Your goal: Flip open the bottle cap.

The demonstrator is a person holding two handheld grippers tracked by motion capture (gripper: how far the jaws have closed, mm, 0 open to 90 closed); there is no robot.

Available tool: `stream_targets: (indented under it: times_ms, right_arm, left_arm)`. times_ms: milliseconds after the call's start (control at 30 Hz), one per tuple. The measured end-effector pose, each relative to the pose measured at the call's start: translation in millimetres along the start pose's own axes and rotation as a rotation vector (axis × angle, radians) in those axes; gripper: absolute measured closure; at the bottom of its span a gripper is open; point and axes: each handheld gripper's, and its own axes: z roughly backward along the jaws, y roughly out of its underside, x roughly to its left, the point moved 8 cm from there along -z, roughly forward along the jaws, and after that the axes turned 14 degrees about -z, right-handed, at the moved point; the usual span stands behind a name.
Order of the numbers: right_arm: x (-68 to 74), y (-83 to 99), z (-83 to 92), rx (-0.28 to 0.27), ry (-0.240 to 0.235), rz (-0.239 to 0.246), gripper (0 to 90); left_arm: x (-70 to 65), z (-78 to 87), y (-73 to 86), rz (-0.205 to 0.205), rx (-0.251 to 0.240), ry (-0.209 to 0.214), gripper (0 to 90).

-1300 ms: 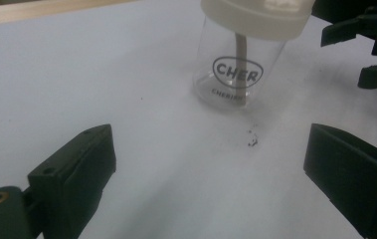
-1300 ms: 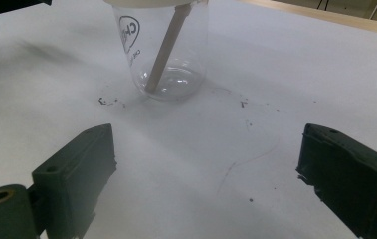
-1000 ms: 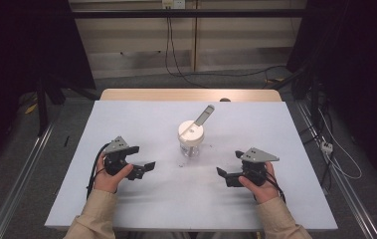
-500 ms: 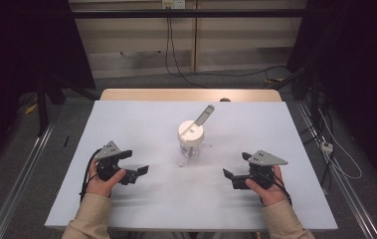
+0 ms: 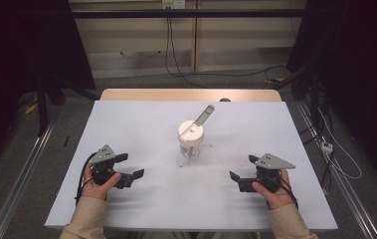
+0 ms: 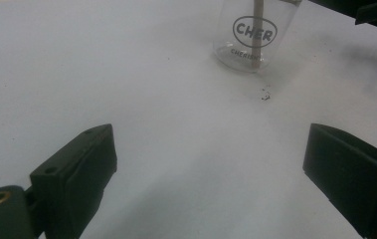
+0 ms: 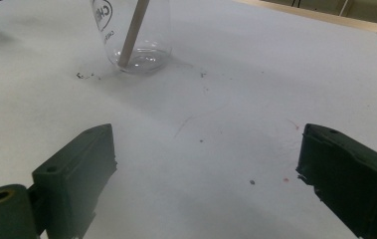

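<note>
Clear lidded jar (image 5: pixel 191 142) stands mid-table, wooden stick (image 7: pixel 132 32) leaning inside. Left gripper (image 5: pixel 129 167) and right gripper (image 5: pixel 242 172) rest apart from it, jaws spread, empty. Recommend approaching squarely, steadying the jar before handling the stick.

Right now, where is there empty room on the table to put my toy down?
The white table cover is bare between the clear glass jar with a white lid and its far wooden edge, and along the near edge between the left gripper and right gripper. Dark crumbs lie beside the jar.
</note>
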Motion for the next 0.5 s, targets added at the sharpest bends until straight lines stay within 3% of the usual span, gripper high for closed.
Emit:
stream_targets:
  times_ms: [500]
  right_arm:
    - [-8.4,6.8,5.1,0.006,0.027,-0.004,7.6]
  left_arm:
    - [6.1,10.0,6.8,0.007,-0.006,-0.032,6.1]
